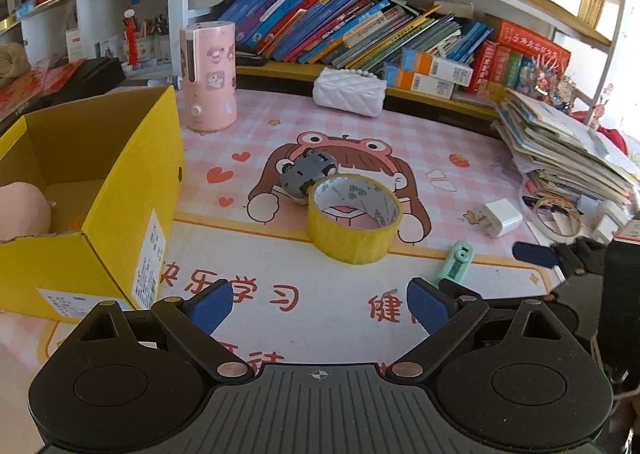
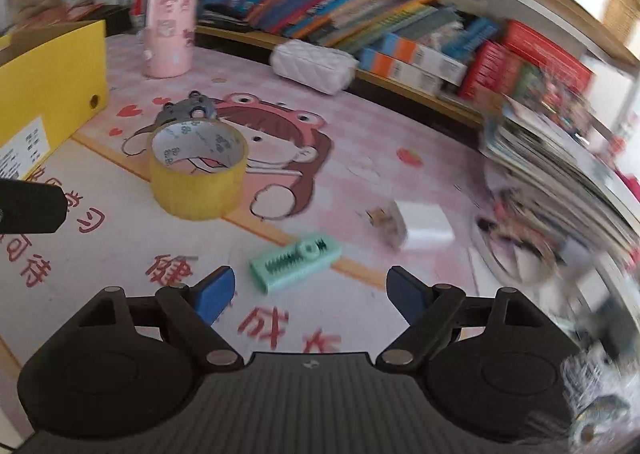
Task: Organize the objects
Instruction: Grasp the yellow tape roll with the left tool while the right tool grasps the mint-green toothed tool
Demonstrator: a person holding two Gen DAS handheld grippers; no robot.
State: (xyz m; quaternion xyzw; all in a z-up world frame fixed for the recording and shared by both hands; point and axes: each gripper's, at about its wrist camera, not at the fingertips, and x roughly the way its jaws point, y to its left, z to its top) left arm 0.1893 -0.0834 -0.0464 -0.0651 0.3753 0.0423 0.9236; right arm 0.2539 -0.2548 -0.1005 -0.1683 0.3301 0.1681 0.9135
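Note:
A yellow tape roll (image 1: 354,216) (image 2: 198,170) stands on the pink desk mat, with a small grey toy car (image 1: 306,172) (image 2: 188,110) touching its far side. A mint-green geared piece (image 1: 456,260) (image 2: 296,260) lies nearer, and a white charger plug (image 1: 500,217) (image 2: 420,226) to its right. An open yellow cardboard box (image 1: 100,190) (image 2: 52,94) sits at the left with a pink soft thing (image 1: 22,210) inside. My left gripper (image 1: 320,306) is open and empty, short of the tape. My right gripper (image 2: 310,294) is open and empty, just short of the green piece.
A pink cylinder appliance (image 1: 208,76) and a white quilted pouch (image 1: 348,92) stand at the back of the mat. Bookshelves (image 1: 360,26) fill the rear. A leaning stack of papers and books (image 1: 568,146) crowds the right edge. The right gripper's tip (image 1: 536,254) shows at the left view's right.

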